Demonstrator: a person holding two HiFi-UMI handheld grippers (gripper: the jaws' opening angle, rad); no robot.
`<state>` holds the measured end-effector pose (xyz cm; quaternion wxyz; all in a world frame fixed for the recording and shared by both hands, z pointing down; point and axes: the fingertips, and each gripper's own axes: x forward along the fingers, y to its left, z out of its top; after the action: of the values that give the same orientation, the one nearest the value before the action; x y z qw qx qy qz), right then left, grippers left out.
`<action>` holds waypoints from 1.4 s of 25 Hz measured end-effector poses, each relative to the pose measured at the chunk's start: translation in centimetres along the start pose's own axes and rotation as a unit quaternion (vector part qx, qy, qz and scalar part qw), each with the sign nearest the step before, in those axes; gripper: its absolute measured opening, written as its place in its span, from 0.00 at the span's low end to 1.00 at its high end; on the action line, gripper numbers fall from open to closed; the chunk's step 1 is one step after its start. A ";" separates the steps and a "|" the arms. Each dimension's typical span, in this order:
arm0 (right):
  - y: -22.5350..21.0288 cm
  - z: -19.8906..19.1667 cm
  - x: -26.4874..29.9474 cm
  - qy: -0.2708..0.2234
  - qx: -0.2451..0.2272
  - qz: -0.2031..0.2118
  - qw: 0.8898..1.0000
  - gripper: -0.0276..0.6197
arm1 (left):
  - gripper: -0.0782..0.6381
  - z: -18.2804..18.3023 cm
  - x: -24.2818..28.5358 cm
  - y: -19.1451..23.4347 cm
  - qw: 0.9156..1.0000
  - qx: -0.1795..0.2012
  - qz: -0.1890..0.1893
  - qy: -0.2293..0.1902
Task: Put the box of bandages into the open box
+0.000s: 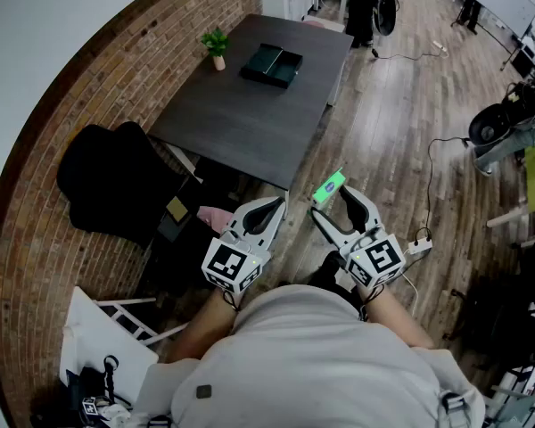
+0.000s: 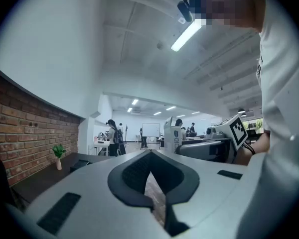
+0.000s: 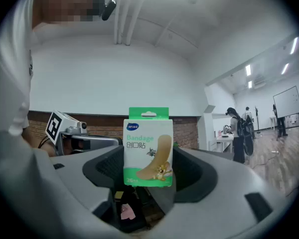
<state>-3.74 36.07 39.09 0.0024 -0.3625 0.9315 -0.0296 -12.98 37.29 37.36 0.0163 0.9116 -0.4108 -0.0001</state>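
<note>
A green and white box of bandages stands upright between the jaws of my right gripper, which is shut on it. In the head view that box shows as a bright green patch at the tip of my right gripper, held over the wooden floor in front of the person's body. The open dark box lies at the far end of the dark table, well ahead of both grippers. My left gripper hangs beside the right one, jaws shut with nothing in them.
A small potted plant stands left of the open box. A black chair draped in dark cloth sits at the table's left, by the brick wall. Cables and a power strip lie on the floor to the right.
</note>
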 end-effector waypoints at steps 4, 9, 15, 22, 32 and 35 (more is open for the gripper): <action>-2.2 -0.5 -0.1 0.002 0.003 0.001 1.000 0.50 | 0.13 -0.5 2.3 0.0 1.000 -0.004 0.001 0.004; -6.5 -0.7 -0.2 0.005 0.012 -0.008 1.000 0.50 | 0.13 -0.7 6.1 0.1 1.000 -0.008 0.001 0.012; -13.1 -0.5 -0.9 -0.006 0.016 -0.018 1.000 0.50 | 0.13 -1.0 12.9 0.0 1.000 -0.014 -0.001 0.018; -22.1 0.3 -2.2 -0.014 0.007 -0.027 1.000 0.50 | 0.13 -0.4 22.8 -1.3 0.999 -0.037 -0.023 0.007; -31.1 1.4 -4.0 -0.022 0.011 -0.025 0.999 0.50 | 0.13 0.7 32.7 -3.4 0.999 -0.033 -0.035 0.005; -32.7 1.5 -3.8 -0.024 0.012 -0.028 0.999 0.50 | 0.13 0.5 34.4 -3.2 0.999 -0.035 -0.036 0.007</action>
<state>21.23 14.52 39.42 0.0283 -0.3889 0.9203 -0.0324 12.20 13.63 37.26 0.0509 0.9247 -0.3772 -0.0087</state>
